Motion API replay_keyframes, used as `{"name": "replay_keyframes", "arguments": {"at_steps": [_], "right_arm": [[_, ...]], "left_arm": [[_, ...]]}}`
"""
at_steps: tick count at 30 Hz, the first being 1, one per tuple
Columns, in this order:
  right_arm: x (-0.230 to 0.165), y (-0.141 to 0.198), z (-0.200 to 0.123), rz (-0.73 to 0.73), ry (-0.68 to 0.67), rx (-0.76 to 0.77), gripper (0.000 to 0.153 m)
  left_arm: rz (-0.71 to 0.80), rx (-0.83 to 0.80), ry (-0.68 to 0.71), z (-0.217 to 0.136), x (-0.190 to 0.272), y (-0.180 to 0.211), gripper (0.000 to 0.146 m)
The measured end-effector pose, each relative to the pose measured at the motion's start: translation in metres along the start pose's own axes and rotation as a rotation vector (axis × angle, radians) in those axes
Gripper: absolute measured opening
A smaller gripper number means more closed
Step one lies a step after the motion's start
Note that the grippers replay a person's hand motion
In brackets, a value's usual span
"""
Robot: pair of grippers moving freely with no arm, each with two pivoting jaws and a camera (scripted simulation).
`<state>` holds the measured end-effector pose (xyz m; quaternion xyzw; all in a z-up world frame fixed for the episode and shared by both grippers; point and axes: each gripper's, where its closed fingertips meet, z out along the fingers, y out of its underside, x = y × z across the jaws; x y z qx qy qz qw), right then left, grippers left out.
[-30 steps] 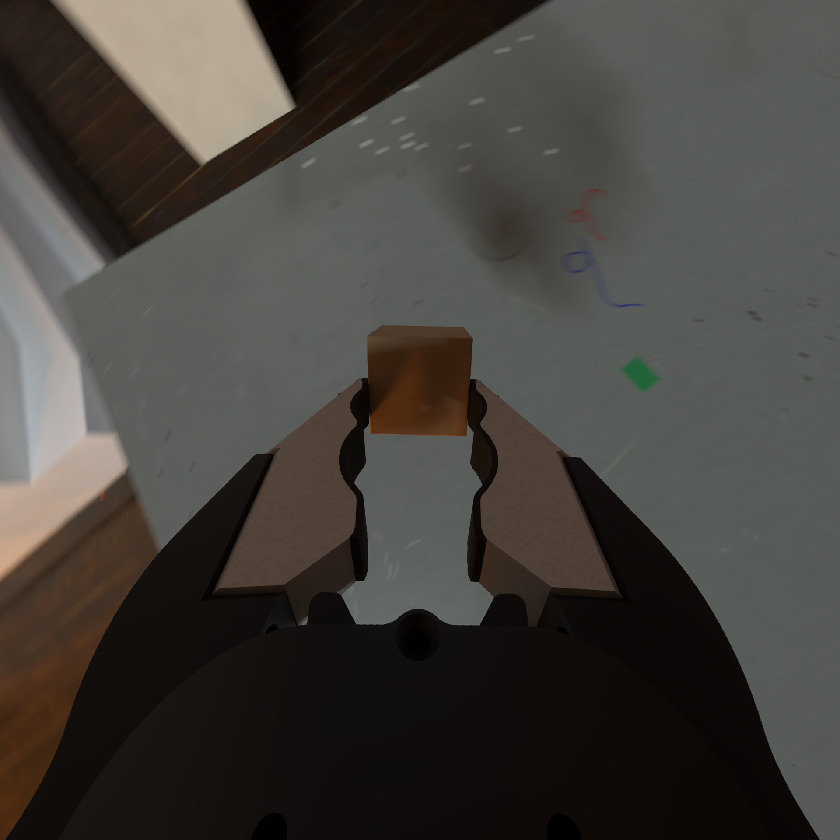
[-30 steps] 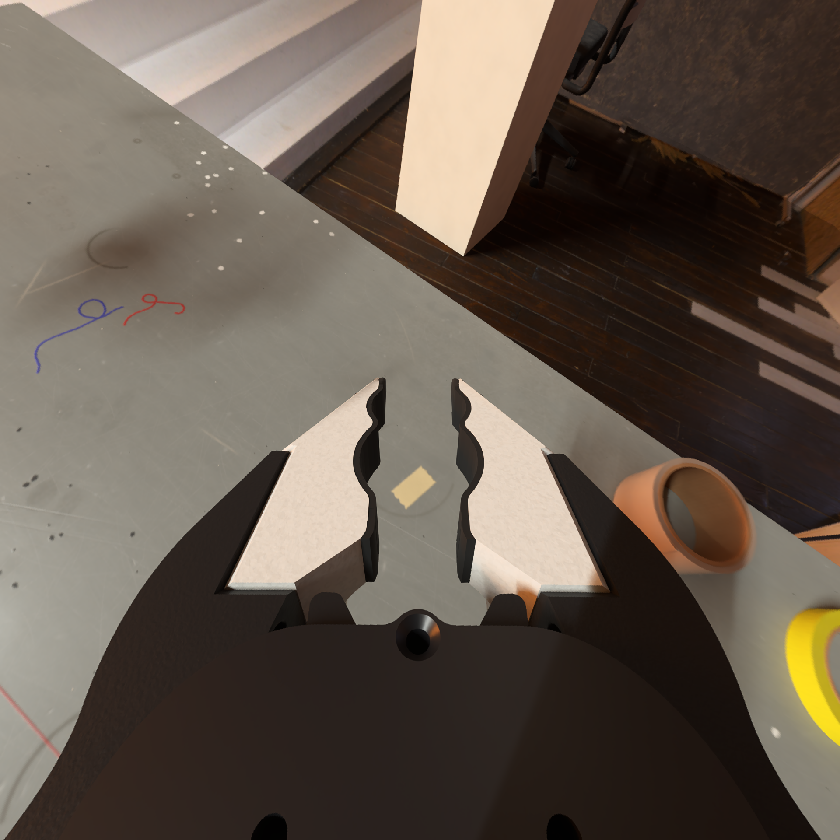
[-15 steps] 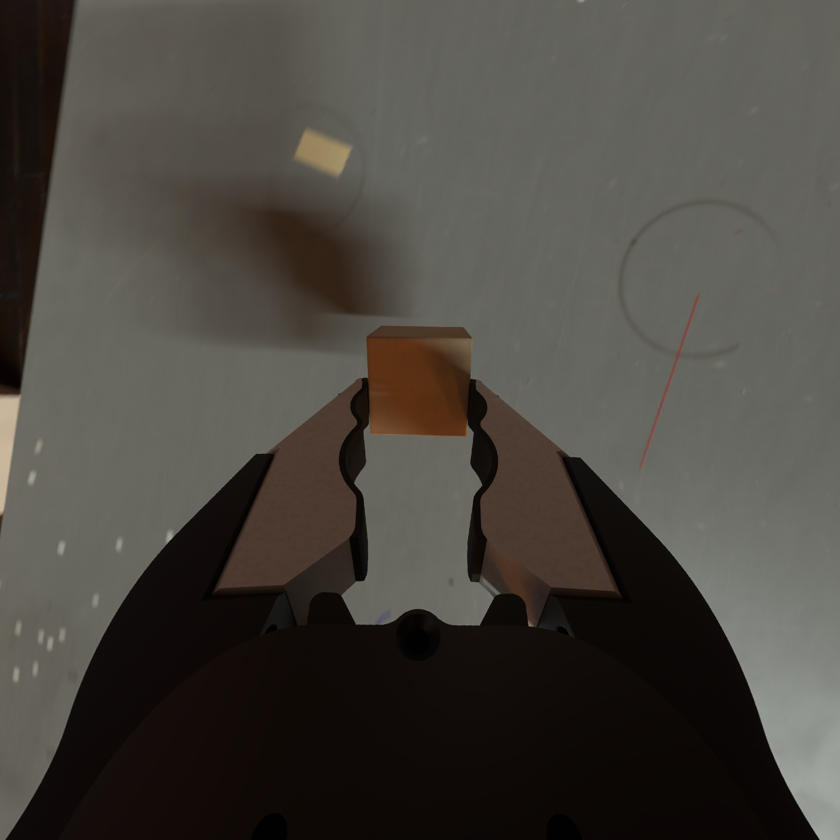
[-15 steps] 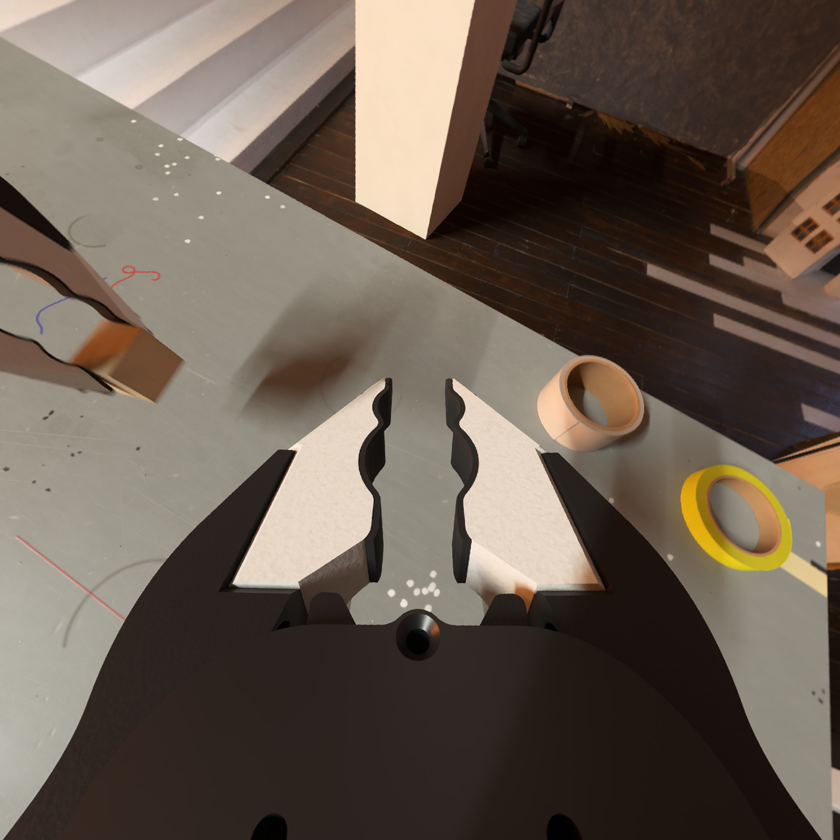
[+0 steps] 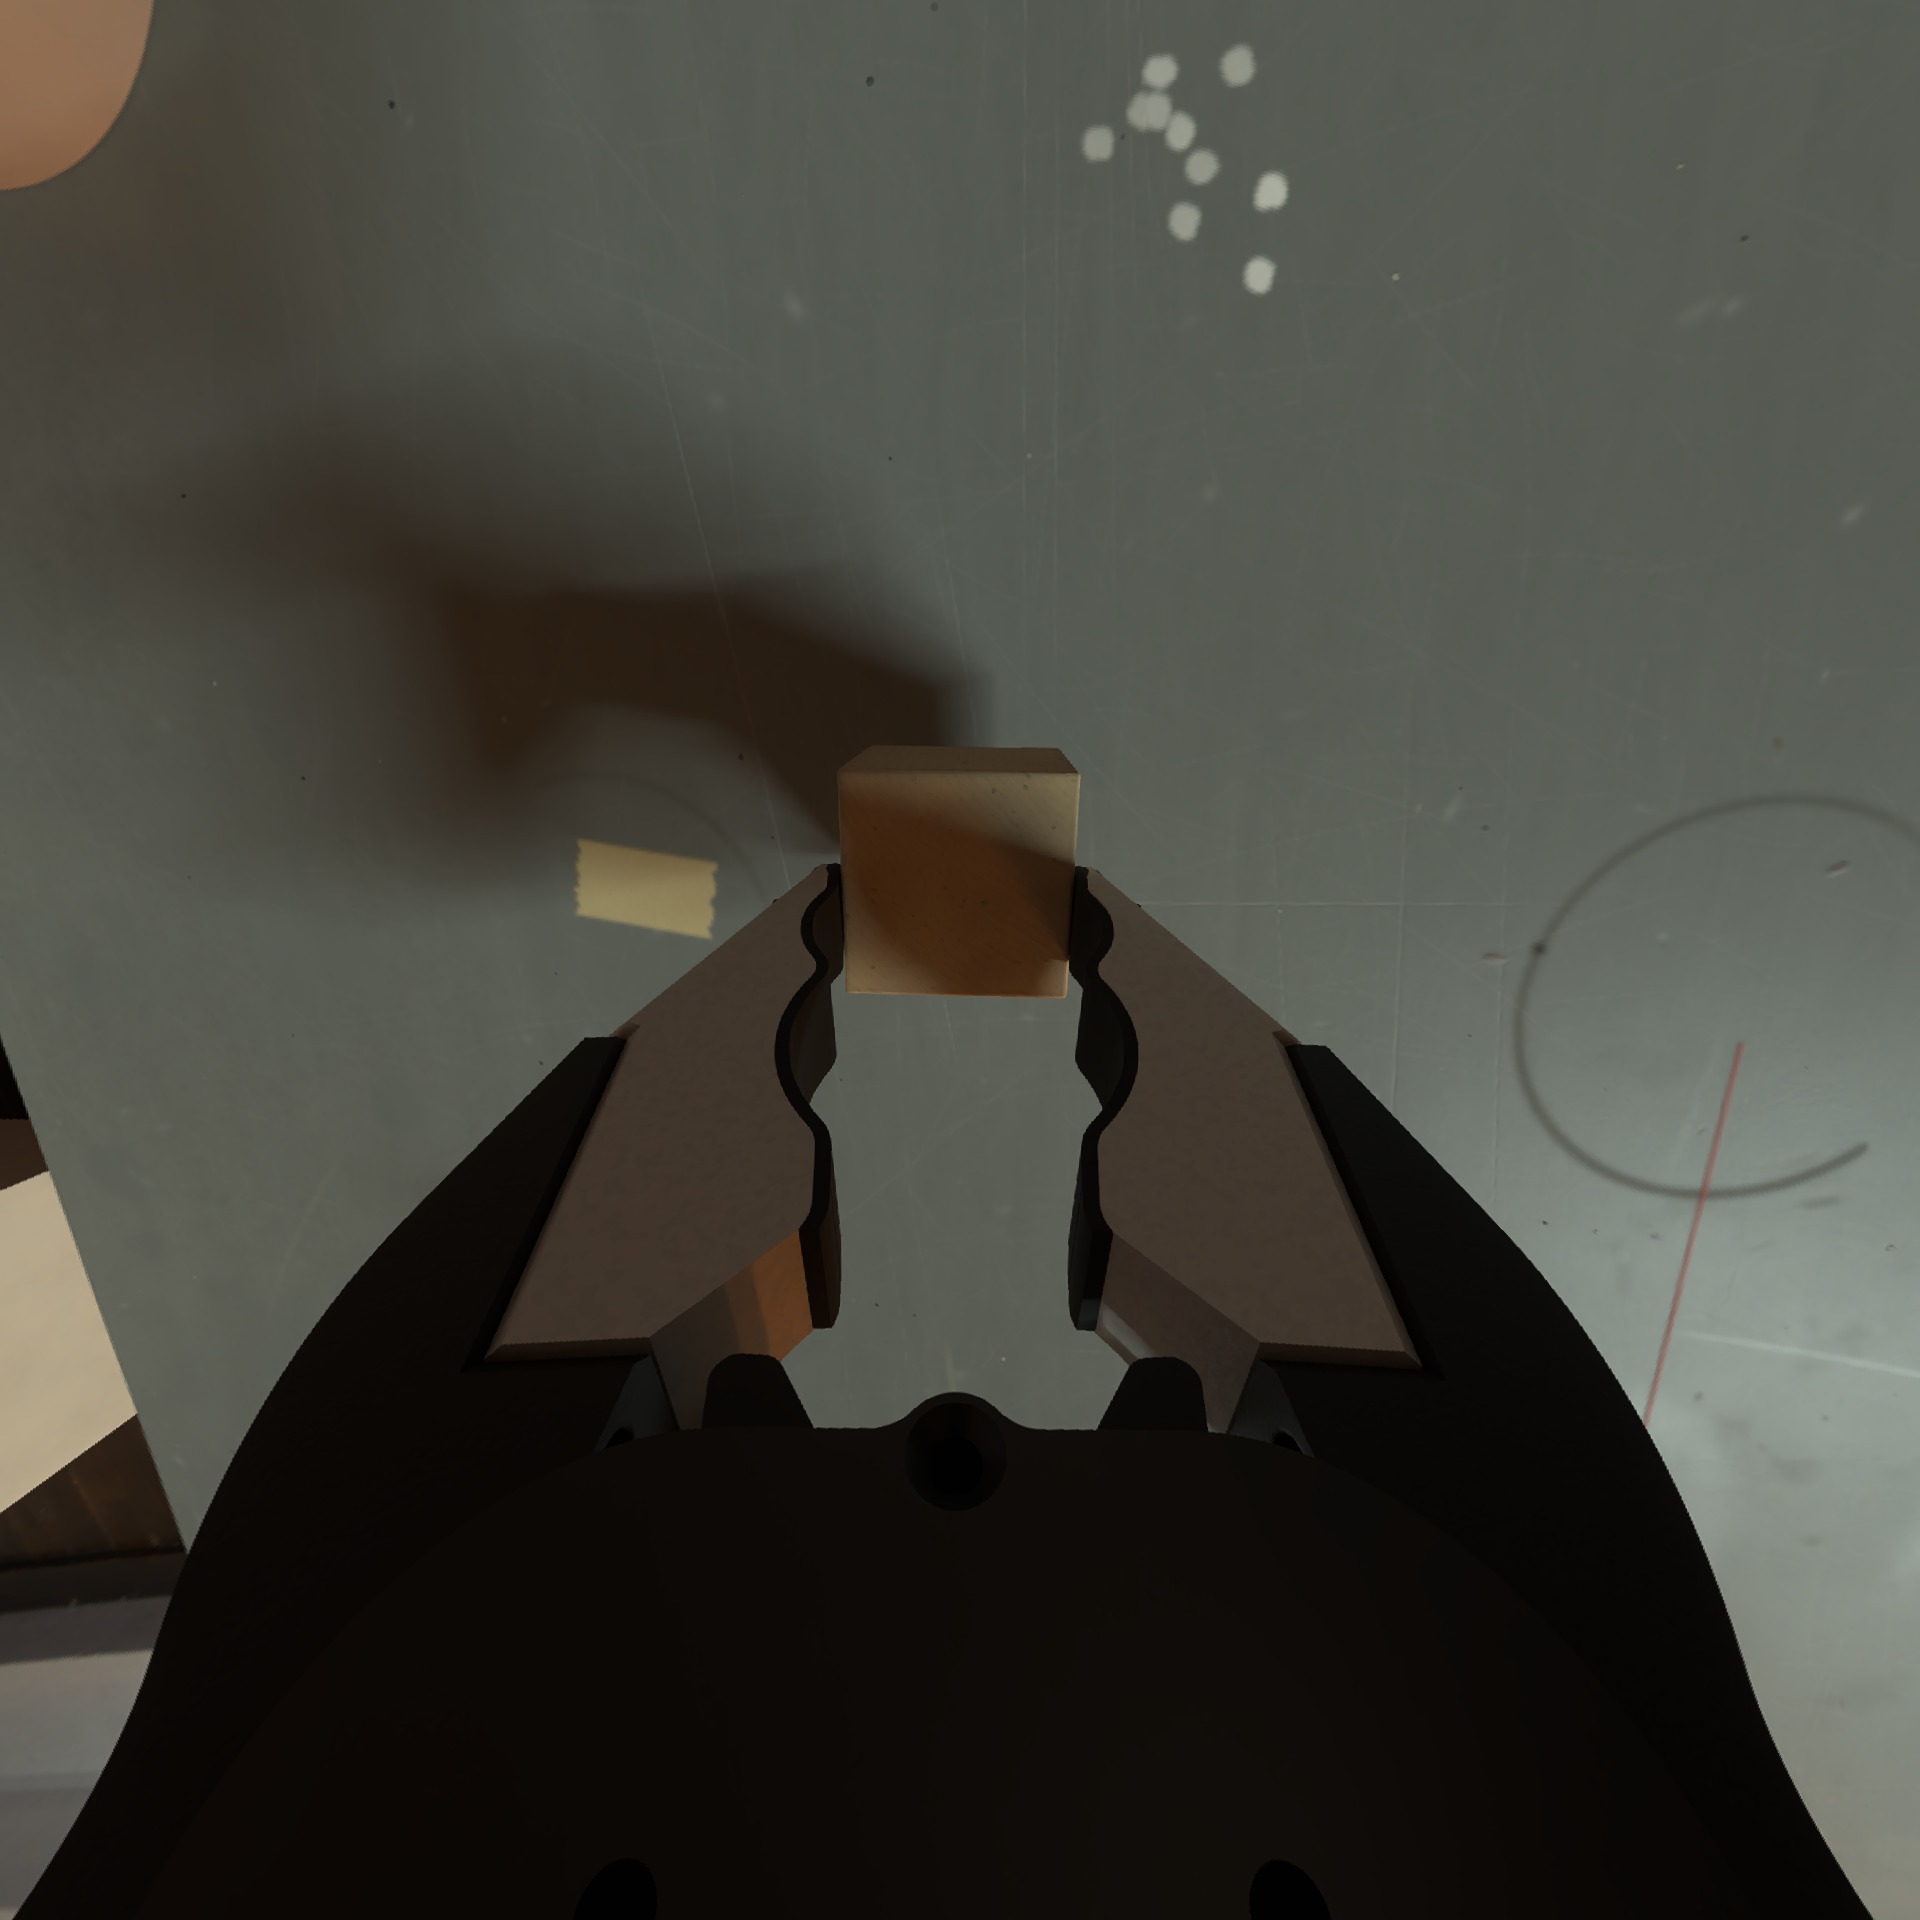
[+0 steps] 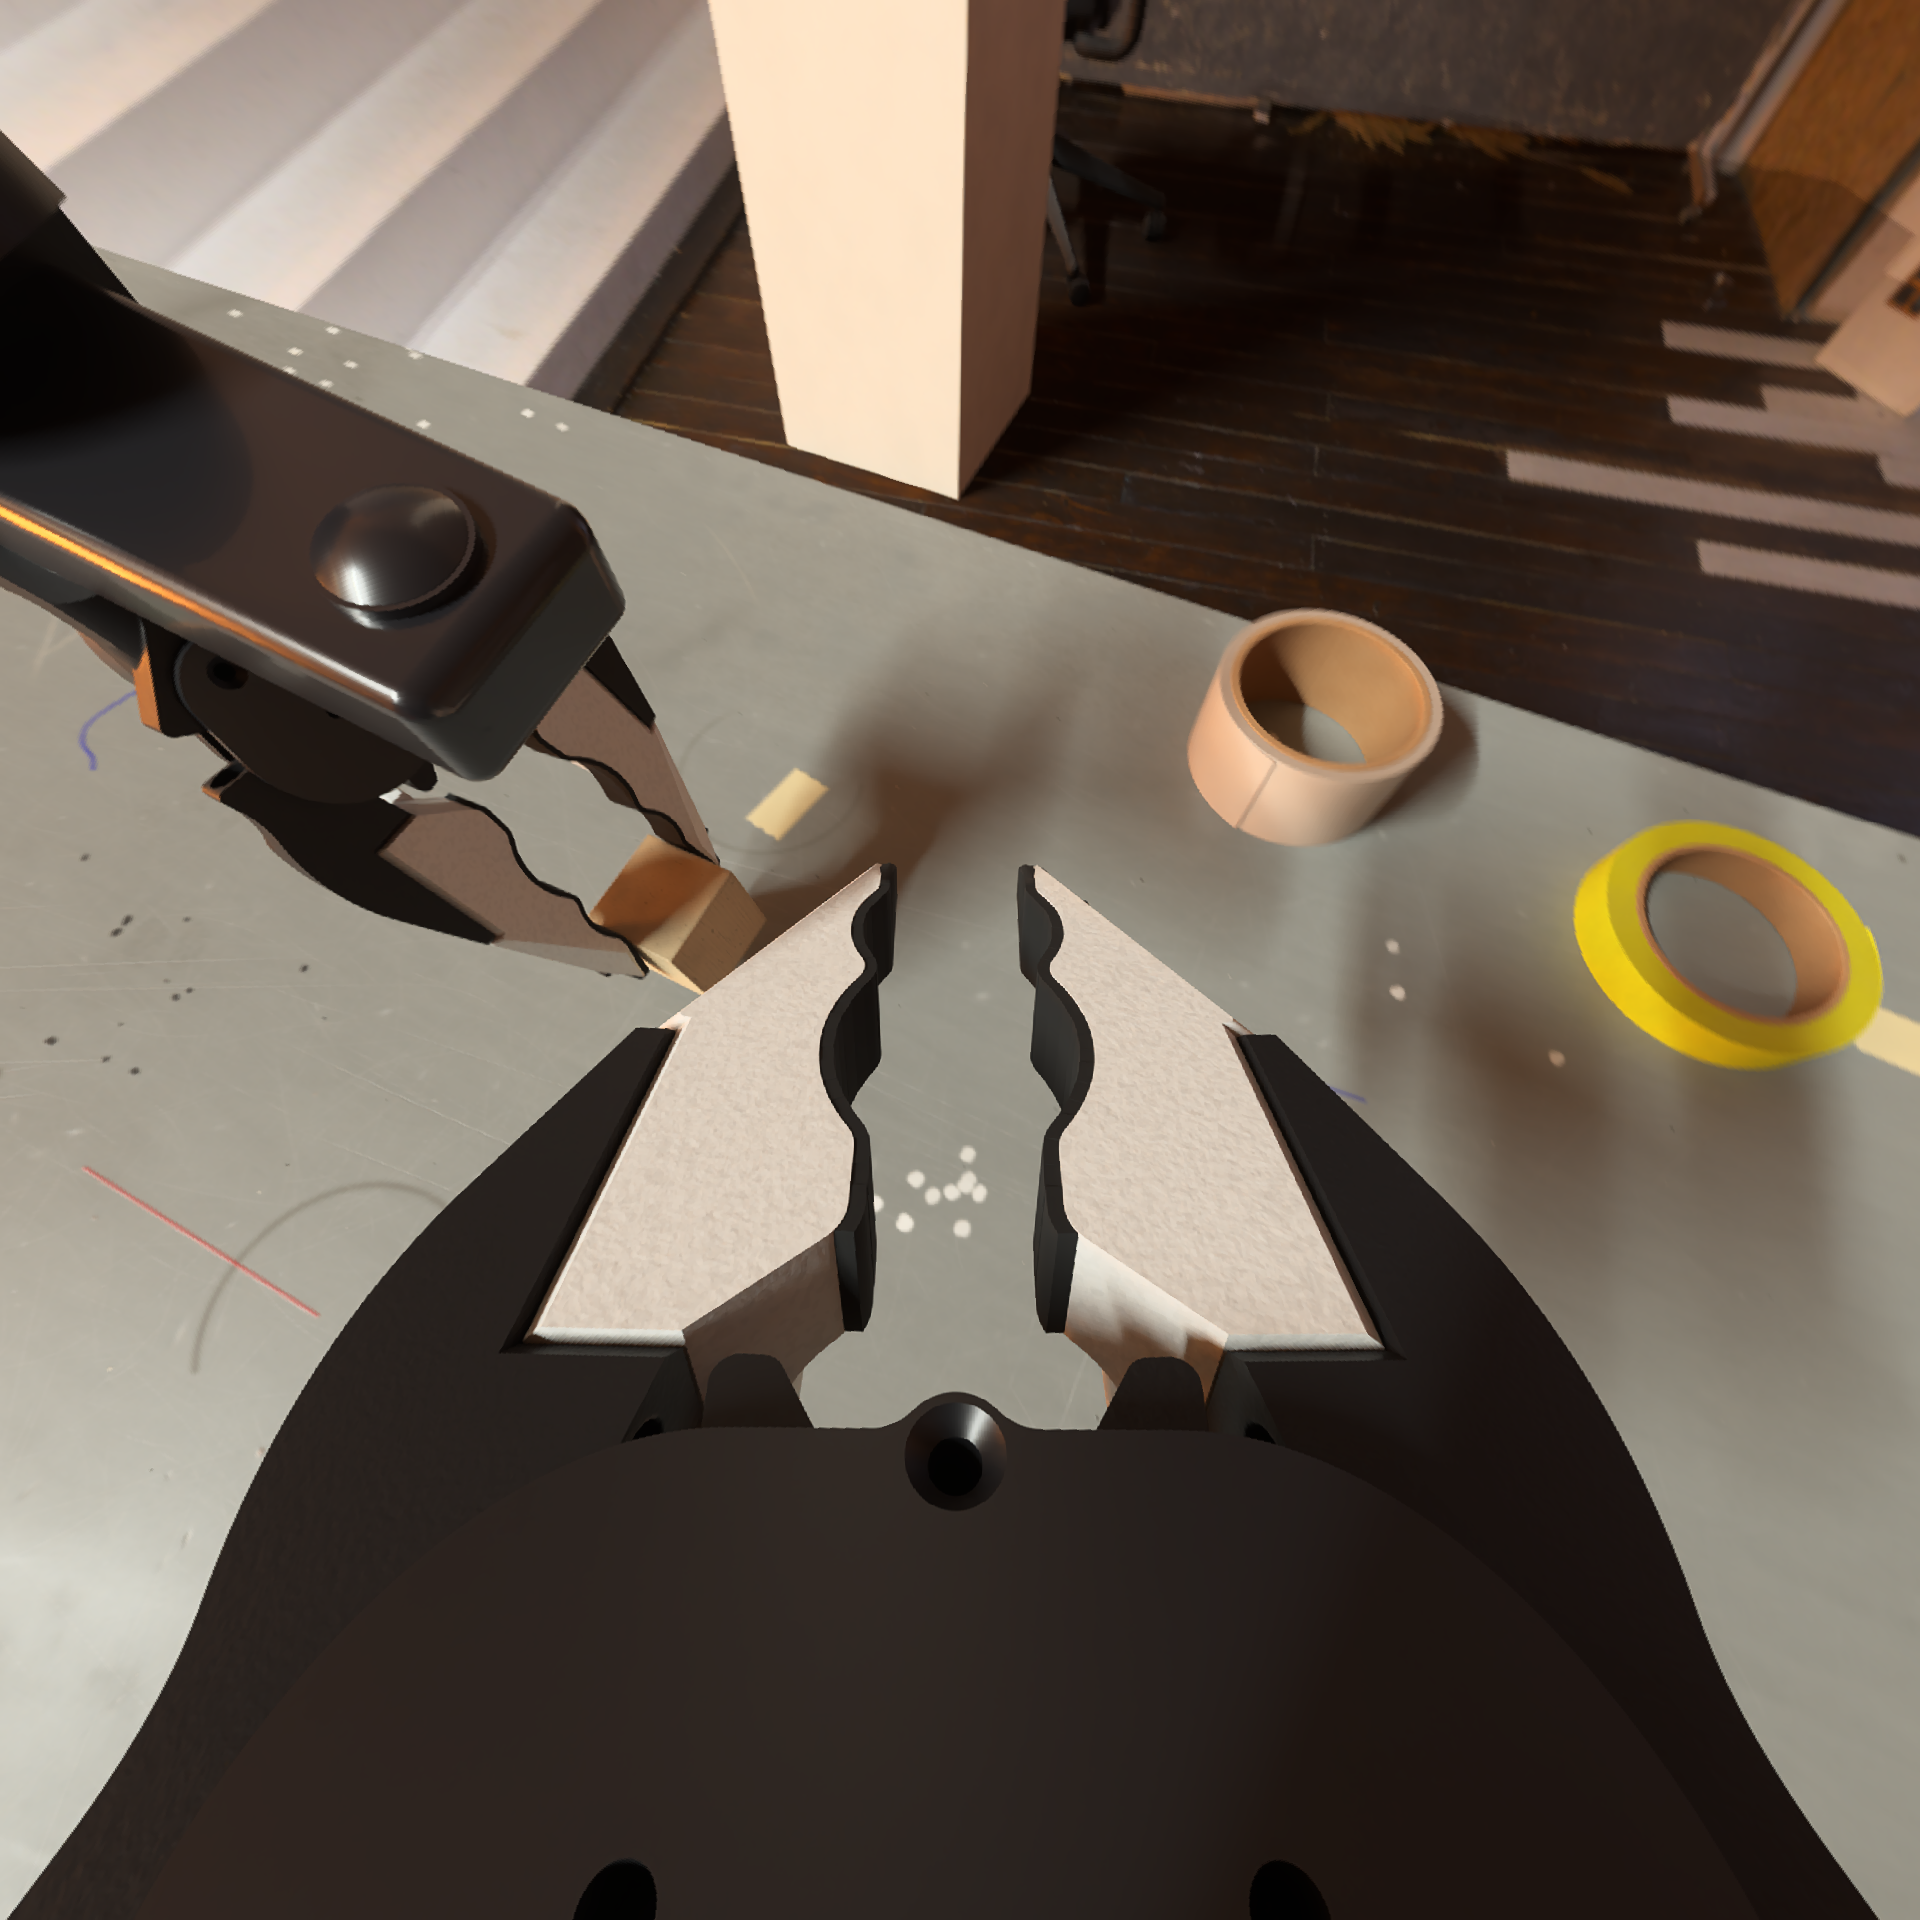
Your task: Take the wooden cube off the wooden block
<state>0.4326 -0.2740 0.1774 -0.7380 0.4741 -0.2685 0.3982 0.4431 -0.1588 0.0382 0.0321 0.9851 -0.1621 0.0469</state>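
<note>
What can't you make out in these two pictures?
- Wooden block: in neither view, so where it sits is unknown.
- Wooden cube: left wrist view hides its sides behind the left gripper fingers.
- Cube's underside: right wrist view cannot settle whether it touches the table.
- Tan roll: cut by the left view's corner.

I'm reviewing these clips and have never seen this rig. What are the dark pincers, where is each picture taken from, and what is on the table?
Each picture comes from a camera riding on a two-finger gripper, looking along its fingers. The left gripper pinches a wooden cube above the grey table. The right gripper is open and holds nothing; its view also shows the left one with the cube. On the table lie a tan tape roll, a yellow tape roll and a scrap of tape. No wooden block is visible.
</note>
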Motion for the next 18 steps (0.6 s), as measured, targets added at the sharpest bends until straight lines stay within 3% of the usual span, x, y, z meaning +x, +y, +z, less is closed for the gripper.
{"name": "replay_keyframes", "arguments": {"at_steps": [18], "right_arm": [[0.009,0.012,0.005,0.025,-0.001,-0.031,0.023]], "left_arm": [[0.056,-0.085,0.078,0.022,-0.006,-0.005,0.043]]}}
